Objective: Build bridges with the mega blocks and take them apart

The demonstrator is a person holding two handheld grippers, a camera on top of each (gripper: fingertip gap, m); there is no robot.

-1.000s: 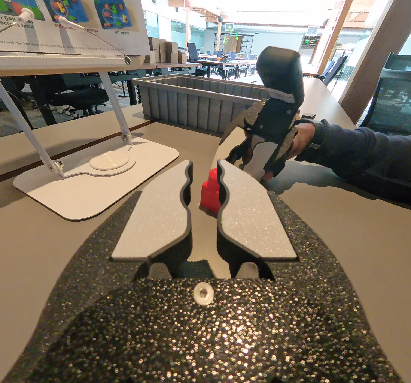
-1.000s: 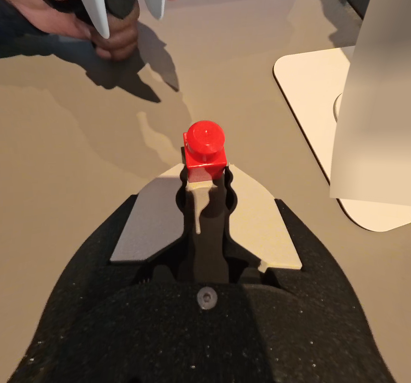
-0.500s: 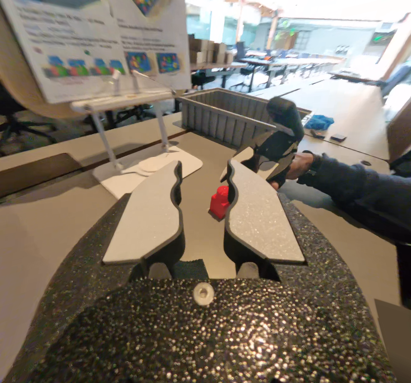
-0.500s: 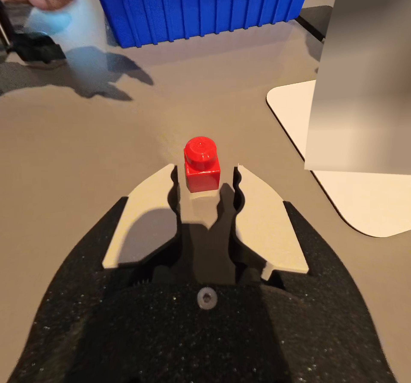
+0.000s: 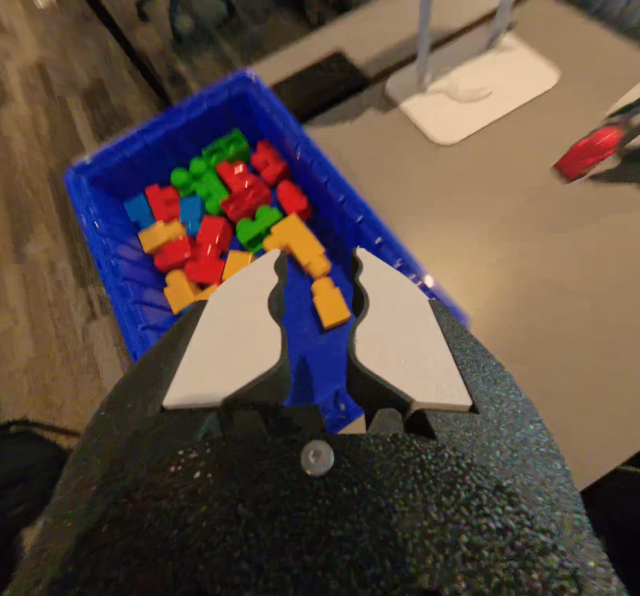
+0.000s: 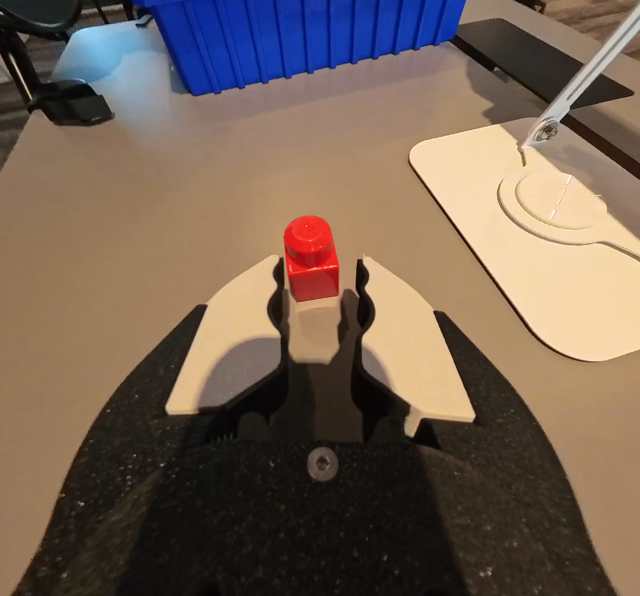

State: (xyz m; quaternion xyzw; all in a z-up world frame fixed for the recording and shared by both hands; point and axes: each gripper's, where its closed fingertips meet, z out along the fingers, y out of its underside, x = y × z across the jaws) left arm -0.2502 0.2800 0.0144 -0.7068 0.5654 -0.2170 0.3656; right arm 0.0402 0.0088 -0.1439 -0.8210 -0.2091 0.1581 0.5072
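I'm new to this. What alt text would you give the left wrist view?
The open left tool hovers over a blue bin on a grey table, filled with loose red, green, yellow and blue blocks. At far right, blurred, a single red block sits near a white stand base.

Bin (image 6: 311, 25) sits at the bench's (image 6: 173, 181) far edge in the right wrist view, blocks (image 5: 228, 212) piled inside. Single block (image 6: 311, 264) stands upright on the bench before the bin, well apart. Stand base (image 6: 519, 250) lies right of that block.
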